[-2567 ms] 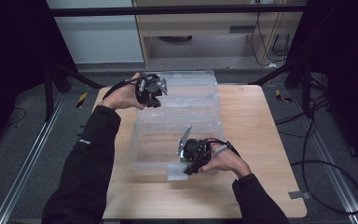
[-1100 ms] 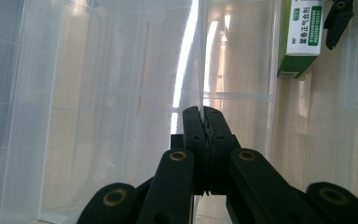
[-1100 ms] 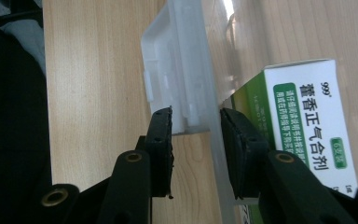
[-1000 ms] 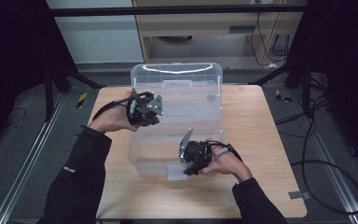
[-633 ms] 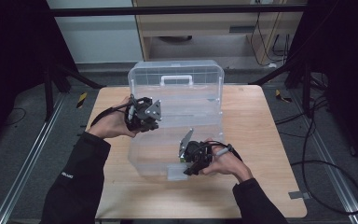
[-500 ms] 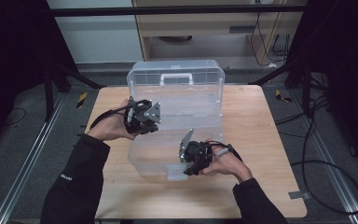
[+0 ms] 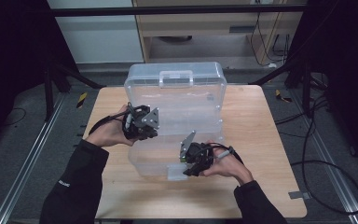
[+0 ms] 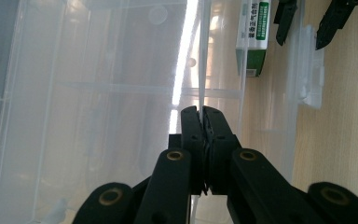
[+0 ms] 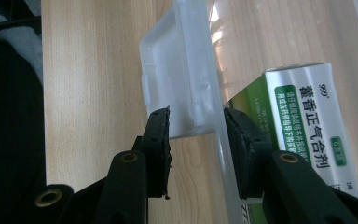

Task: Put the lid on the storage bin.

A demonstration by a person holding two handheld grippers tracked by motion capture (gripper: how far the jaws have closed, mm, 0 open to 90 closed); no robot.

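Observation:
A clear plastic storage box [image 7: 151,161] stands on the wooden table [image 7: 261,140]. Its hinged lid [image 7: 177,95], which has a handle [image 7: 175,78], is raised and tilts over the base. My left gripper [image 7: 154,127] is shut on the lid's left edge, a thin clear rim [image 8: 200,56] pinched at the left gripper's tips [image 8: 201,112]. My right gripper [image 7: 183,166] straddles the box's front wall at the white latch [image 9: 177,79]. The right gripper [image 9: 196,126] has just eased open slightly, with its pads still against wall and latch. A green-and-white medicine carton [image 9: 307,121] lies inside.
Bare wood [image 7: 135,200] runs between the box and the table's near edge. A wooden cabinet [image 7: 205,28] stands behind the table, with black frame posts at both sides. Cables [image 7: 326,168] lie on the floor to the right and a yellow-black item [image 7: 81,99] to the left.
The lid has swung up from lying flat behind the box to standing tilted over it. My left hand came nearer with it, still pinching its edge. The right gripper stayed at the latch.

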